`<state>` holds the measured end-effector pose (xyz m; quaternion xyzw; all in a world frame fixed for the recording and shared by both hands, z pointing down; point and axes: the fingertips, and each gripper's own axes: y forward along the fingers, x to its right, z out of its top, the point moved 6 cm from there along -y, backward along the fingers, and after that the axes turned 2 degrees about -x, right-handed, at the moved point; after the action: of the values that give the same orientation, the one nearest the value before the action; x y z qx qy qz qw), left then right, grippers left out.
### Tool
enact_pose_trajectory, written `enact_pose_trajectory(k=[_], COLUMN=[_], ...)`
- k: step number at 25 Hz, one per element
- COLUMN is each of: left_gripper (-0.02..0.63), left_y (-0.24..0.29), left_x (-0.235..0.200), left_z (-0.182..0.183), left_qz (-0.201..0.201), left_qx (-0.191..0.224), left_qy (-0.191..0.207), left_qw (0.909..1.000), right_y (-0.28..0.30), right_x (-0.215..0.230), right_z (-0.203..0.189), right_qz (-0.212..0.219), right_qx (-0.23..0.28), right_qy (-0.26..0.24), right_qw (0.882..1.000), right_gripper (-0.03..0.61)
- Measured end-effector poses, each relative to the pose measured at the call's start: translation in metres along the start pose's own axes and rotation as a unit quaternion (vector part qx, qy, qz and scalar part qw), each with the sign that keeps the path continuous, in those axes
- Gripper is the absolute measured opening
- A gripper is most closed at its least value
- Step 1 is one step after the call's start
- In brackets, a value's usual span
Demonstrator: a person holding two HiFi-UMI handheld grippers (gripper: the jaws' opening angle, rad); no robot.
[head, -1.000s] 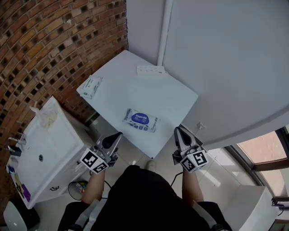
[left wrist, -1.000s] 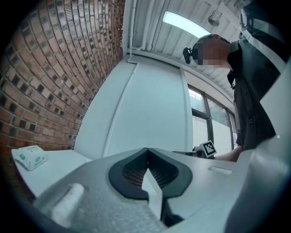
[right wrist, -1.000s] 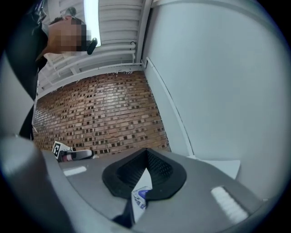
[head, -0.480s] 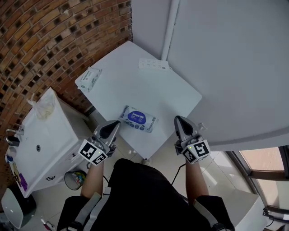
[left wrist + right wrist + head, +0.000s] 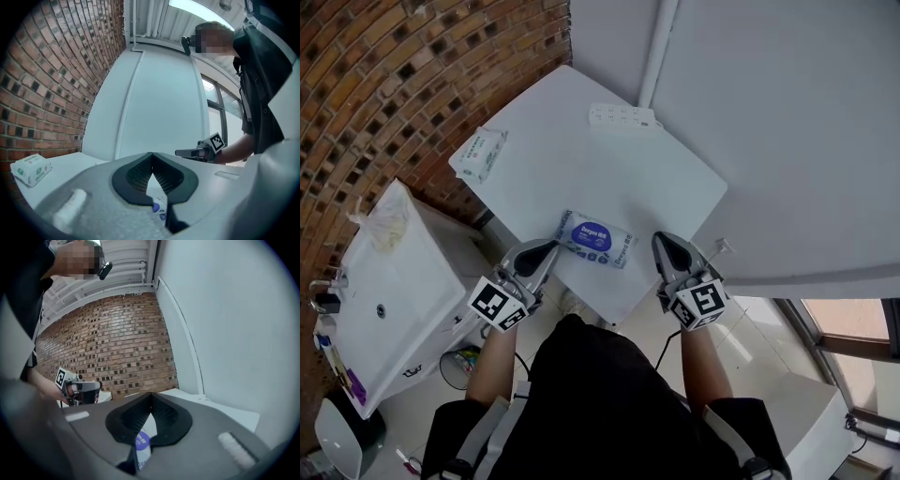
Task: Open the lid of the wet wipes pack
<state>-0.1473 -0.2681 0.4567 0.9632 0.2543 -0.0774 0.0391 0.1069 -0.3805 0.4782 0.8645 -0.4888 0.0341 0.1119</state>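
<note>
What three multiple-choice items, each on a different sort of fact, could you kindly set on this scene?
1. Where does the white plastic power strip lie on the white square table?
A. at its far edge
B. between the two grippers
C. at its near corner

2. How many soft packs of wipes lie on the table?
A. one
B. two
C. four

3. How do the jaws of the left gripper stand?
A. wide apart
B. shut, empty
C. shut on a pack

Answers:
1 A, the strip sits along the far edge, away from both packs.
2 B, the blue-labelled wet wipes pack lies at the near edge and the green-printed wipes pack at the left edge.
3 B, its pads meet with nothing between them.
</note>
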Motion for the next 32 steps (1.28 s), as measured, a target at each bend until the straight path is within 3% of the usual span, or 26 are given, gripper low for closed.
enact_pose_trajectory(k=[12, 15, 16, 20, 23, 28, 32], left_gripper=[0.002, 0.002, 0.002, 0.002, 0.002, 0.002, 0.002], left_y=[0.015, 0.019, 0.020, 0.023, 0.025, 0.029, 0.028], left_x=[-0.031, -0.040, -0.042, -0.052, -0.057, -0.066, -0.075], left_z=[-0.017, -0.022, -0.025, -0.040, -0.045, -0.058, -0.069], left_qz=[-0.031, -0.038, -0.041, -0.056, -0.065, -0.088, -0.092], left_qx=[-0.042, -0.052, -0.059, -0.082, -0.103, -0.118, -0.139], left_qy=[-0.001, -0.001, 0.002, 0.011, 0.009, 0.004, 0.004], left_qw=[0.9986, 0.9979, 0.9974, 0.9950, 0.9925, 0.9891, 0.9860], right_y=[0.038, 0.050, 0.053, 0.065, 0.078, 0.093, 0.103], right_x=[-0.006, -0.010, -0.013, -0.022, -0.030, -0.034, -0.036], right_z=[-0.026, -0.034, -0.037, -0.048, -0.068, -0.103, -0.128], right_qz=[-0.012, 0.009, 0.019, 0.045, 0.073, 0.108, 0.122], right_qx=[-0.043, -0.051, -0.052, -0.072, -0.121, -0.190, -0.234], right_qy=[-0.016, -0.024, -0.028, -0.050, -0.066, -0.079, -0.080], right_qw=[0.999, 0.998, 0.998, 0.995, 0.988, 0.973, 0.961], right_gripper=[0.003, 0.010, 0.069, 0.176, 0.339, 0.431, 0.442])
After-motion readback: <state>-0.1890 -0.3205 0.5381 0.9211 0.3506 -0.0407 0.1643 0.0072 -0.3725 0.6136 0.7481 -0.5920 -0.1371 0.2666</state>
